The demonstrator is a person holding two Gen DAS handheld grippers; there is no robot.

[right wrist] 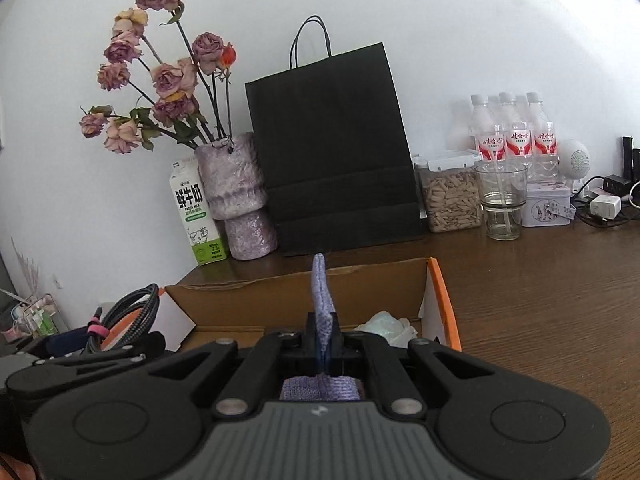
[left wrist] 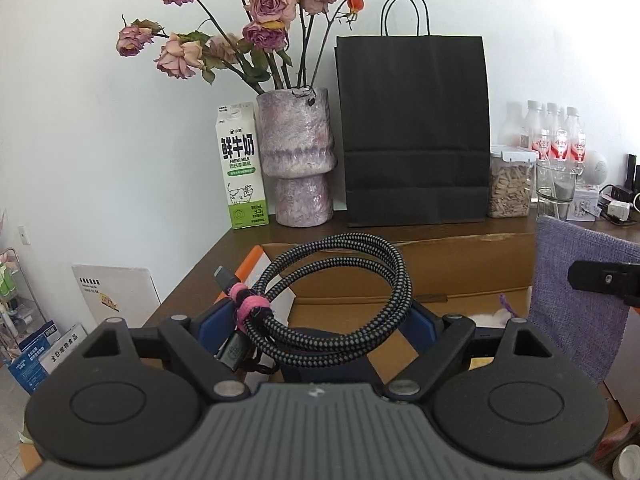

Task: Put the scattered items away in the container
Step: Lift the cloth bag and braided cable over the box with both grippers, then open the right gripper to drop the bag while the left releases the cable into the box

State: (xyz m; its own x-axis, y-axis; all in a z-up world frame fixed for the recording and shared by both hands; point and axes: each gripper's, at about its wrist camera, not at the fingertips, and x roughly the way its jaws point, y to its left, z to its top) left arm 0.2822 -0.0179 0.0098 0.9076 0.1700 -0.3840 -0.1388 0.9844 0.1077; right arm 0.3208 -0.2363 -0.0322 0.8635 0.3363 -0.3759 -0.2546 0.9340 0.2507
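The left gripper (left wrist: 316, 320) is carrying the coiled black-and-grey braided cable w/ a pink fabric tie (left wrist: 340, 300): its blue-padded jaws are standing wide and the coil is sitting across them, pressed between the pads as far as the left wrist view shows. The right gripper (right wrist: 323, 336) is clenched tight on the lilac woven cloth (right wrist: 322, 292), a thin fold of it is sticking up between the jaws, and in the left wrist view the rest of the cloth is hanging down at the right side. Both grippers are pointing a bit downward toward the open brown cardboard box w/ orange-edged flaps (right wrist: 288, 292), which is lying on the dark brown wooden table (right wrist: 540, 300); inside the box something pale and crumpled (right wrist: 386, 326) is already showing. Behind it are standing the black paper bag w/ handles (right wrist: 332, 148), the mottled purple vase w/ dried roses (right wrist: 236, 196) and the white-green milk carton (right wrist: 196, 216). I am judging that the step in hand is bringing both items over the box opening. To do it well, each gripper should be going past the near wall and well above the inside before letting go, because the cable coil is wide and may be catching on the flap or rim, and the cloth is soft and may be draping over the wall instead of falling in. Lowering first, then opening, is probably safer; also the two grippers are near each other, so releasing one after the other is avoiding a bump.
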